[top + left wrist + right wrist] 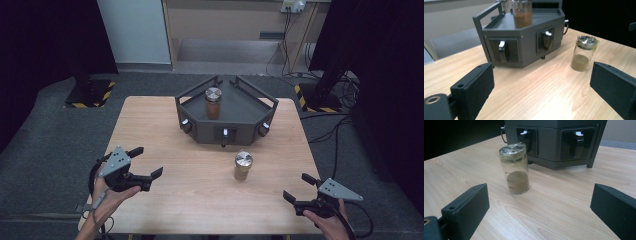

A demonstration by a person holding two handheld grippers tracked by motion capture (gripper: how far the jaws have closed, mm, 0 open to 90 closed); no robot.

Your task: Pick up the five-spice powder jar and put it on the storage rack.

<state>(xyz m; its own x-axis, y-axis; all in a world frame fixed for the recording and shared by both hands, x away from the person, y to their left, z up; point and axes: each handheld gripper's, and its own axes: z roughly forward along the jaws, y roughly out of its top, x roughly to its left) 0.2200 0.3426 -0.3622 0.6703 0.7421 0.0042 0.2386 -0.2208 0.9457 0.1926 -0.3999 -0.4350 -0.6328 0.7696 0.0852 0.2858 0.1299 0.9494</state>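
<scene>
Wood table (165,150); glass jar (243,165) probably light, slick, breakable; grab mid-body; left gripper (149,164) and right gripper (300,187) both gape wide.

Even overhead light falls brightly on the pale table (165,135) while the room around it sinks into near-black, shadows under things stay short and soft, and both gripper views turn slightly blurred and grainy toward their edges.
</scene>
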